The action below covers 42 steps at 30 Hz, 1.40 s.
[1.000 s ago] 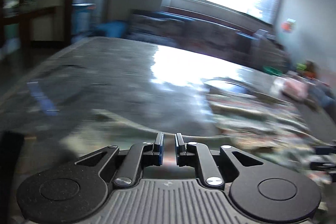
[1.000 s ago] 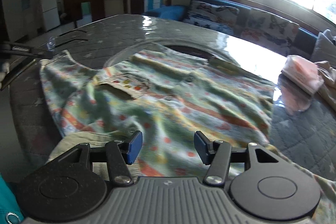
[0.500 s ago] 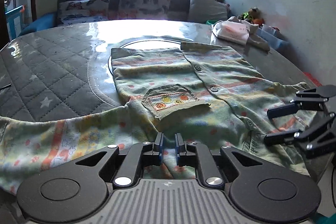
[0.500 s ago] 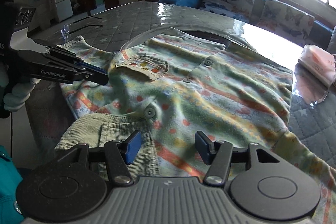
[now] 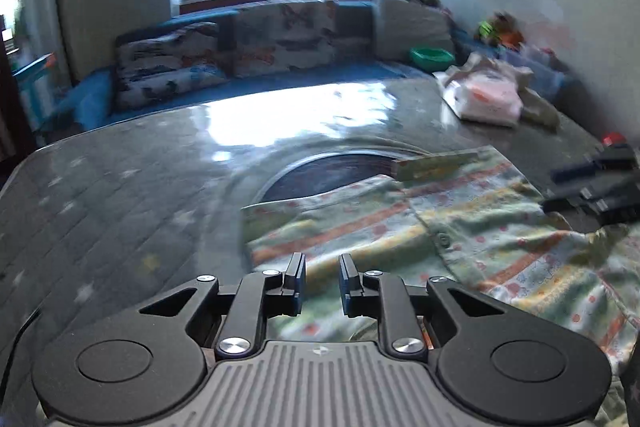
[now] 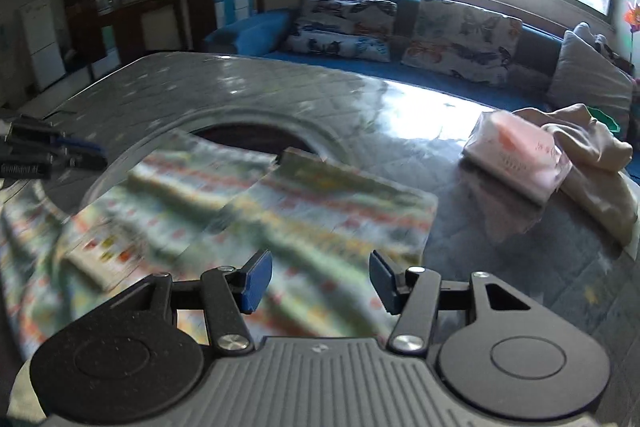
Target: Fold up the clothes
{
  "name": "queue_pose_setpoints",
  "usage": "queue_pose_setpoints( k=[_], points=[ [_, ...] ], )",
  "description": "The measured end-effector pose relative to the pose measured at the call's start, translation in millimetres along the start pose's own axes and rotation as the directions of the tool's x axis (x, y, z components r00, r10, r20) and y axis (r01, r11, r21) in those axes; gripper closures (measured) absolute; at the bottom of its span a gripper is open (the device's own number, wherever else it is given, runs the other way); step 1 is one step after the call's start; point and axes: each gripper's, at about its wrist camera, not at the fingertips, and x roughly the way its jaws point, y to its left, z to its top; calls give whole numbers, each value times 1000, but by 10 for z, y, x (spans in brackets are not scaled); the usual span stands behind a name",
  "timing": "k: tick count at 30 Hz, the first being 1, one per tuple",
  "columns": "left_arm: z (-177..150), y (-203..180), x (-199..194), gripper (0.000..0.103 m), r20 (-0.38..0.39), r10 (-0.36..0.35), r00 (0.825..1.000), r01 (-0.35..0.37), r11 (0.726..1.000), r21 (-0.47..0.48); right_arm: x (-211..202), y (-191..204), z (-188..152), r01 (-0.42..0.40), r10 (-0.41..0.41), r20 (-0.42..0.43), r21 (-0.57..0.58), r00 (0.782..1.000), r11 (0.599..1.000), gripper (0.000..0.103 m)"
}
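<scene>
Garment: a child's striped button-front shirt point(image 5: 460, 239) lies spread on the quilted surface point(image 5: 120, 195), partly over a dark round inset; the near part is rumpled, a patch pocket point(image 6: 100, 259) facing up.
Left gripper point(image 5: 322, 281): jaws a narrow gap apart, holding nothing, hovering over the shirt's near left part.
Right gripper point(image 6: 316, 281): jaws wide apart, empty, above the shirt's near hem.
Step in hand: judged, both grippers are placing themselves over the cloth between grips; whether a fold already lies in it cannot be told through the blur.
Next move: likely calls for pinching a single layer at an edge, both sides level.
Materials: soft, thin printed cotton, limp; the surface is glossy, star-quilted and slick.
Elsewhere: a pink plastic-wrapped packet point(image 6: 516, 163) and beige cloth point(image 6: 592, 163) lie well apart.
</scene>
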Motion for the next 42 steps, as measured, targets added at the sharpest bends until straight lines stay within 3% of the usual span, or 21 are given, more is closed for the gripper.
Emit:
queue_pose_setpoints(
  k=[9,18,23,33,38,42],
  points=[
    [217,-284,830,84,-107,-31,994,41,995,93,612,-225,249,19,-19,-37,11,999,1000,49],
    [515,-364,1176,84,-77,-53,996,62,992,112,879,-254,225,31,-31,-55,-3,998,1000,48],
    [613,-358,1293,84,-59,-68,996,72,995,75,904,-212,213,58,-60,-43,-44,997,997,47],
    [642,-216,1174,83,-39,-97,994,97,995,-6,825,-88,201,64,-65,-21,-78,998,995,46],
    [551,-115,869,83,-30,-89,996,89,996,18,684,76,119,12,-16,-33,-126,999,992,46],
    [341,-82,690,82,-61,-97,993,101,993,63,682,64,67,33,-41,-47,-148,998,988,46]
  ],
)
